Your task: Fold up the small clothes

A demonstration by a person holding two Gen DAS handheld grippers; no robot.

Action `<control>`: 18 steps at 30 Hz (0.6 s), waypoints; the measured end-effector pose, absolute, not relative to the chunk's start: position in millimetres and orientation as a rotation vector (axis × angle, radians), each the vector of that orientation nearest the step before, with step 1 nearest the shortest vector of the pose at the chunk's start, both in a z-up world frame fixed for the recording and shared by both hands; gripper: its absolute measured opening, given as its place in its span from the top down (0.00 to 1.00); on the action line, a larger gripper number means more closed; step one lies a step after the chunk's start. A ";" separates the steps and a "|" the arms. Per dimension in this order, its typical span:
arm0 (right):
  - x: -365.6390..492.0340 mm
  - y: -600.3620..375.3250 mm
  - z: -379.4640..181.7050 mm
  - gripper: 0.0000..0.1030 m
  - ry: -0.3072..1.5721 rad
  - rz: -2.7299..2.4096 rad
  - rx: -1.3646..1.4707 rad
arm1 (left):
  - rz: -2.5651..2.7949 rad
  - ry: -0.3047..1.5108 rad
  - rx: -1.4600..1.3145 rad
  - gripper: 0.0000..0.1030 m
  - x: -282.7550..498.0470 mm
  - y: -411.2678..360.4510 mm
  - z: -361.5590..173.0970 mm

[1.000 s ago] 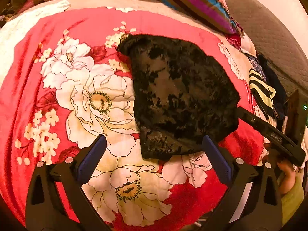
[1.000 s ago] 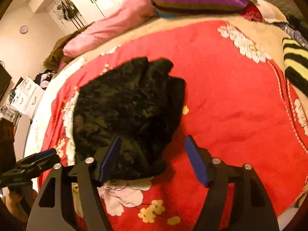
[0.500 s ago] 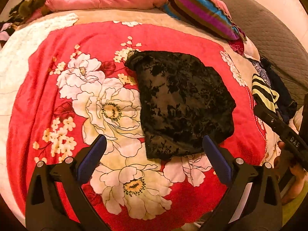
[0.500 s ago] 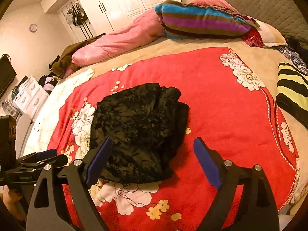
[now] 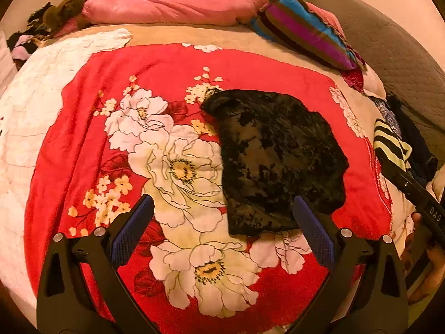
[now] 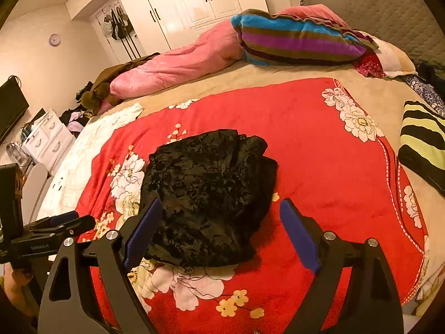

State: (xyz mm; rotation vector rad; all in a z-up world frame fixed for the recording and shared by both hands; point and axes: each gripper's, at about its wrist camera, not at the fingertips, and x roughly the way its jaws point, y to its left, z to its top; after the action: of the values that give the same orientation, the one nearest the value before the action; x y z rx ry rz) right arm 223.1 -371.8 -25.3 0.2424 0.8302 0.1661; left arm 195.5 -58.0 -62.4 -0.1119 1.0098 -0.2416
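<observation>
Black lace garment (image 6: pixel 205 194): its near left edge was hidden from you behind your right gripper's (image 6: pixel 219 233) left finger.
Striped yellow-black cloth (image 6: pixel 422 144): cut off by the right-wrist view's edge.
Your hand (image 5: pixel 425 261): mostly hidden at the left-wrist view's right rim.
Wall clock (image 6: pixel 54 39): too small to read.

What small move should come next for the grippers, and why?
Probably reach for the striped garment at the bed's right edge. The black lace garment lies folded on the red blanket, and both the left gripper and right gripper are open and empty above it.
</observation>
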 end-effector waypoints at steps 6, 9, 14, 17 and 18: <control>244.2 -377.6 -40.1 0.04 0.862 0.199 0.268 | -0.240 1.023 -0.111 0.09 210.4 -60.8 -75.6; 263.1 -379.5 -54.4 0.04 0.908 0.211 0.273 | -0.262 1.047 -0.117 0.09 223.6 -68.7 -88.6; 297.0 -387.6 -85.6 0.04 0.995 0.213 0.318 | -0.309 1.091 -0.137 0.09 247.5 -81.3 -111.1; 314.3 -386.2 -103.1 0.04 1.042 0.229 0.318 | -0.321 1.132 -0.162 0.09 264.3 -84.8 -126.9; 320.6 -387.5 -111.6 0.04 1.056 0.235 0.340 | -0.325 1.141 -0.167 0.09 269.1 -85.7 -131.1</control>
State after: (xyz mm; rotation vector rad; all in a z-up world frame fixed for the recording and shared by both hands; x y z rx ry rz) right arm 320.6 -387.5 -111.6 0.3404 1.0556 0.2351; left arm 269.1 -85.7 -131.1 -0.1673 1.1411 -0.3253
